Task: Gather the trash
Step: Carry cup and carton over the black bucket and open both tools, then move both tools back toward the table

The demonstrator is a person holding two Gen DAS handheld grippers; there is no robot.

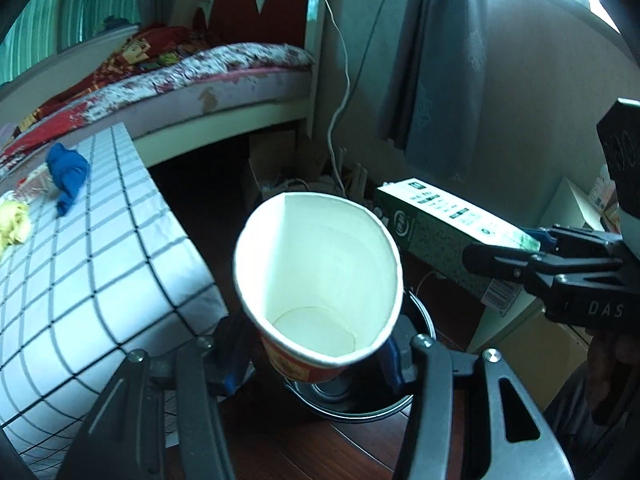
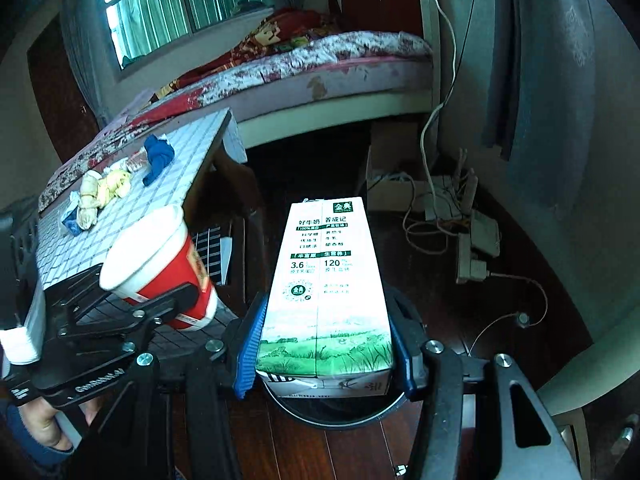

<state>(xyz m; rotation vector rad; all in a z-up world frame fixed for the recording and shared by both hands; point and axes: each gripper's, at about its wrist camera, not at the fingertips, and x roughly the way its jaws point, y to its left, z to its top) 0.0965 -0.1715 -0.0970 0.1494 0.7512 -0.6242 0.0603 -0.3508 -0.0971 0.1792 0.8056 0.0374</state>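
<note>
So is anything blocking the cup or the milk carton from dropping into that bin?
Nothing visible. The paper cup and the milk carton are each held right over the open dark bin, with no lid or other object between.

Between the left gripper's blue-padded black jaws sits a paper cup, white inside, red with a yellow label outside. Between the right gripper's blue pads stands a milk carton, white with green print and a green meadow picture. Below both jaws lies a black bin on dark brown floor. Left of the jaws, a white cloth with a dark grid carries a blue rag.
</note>
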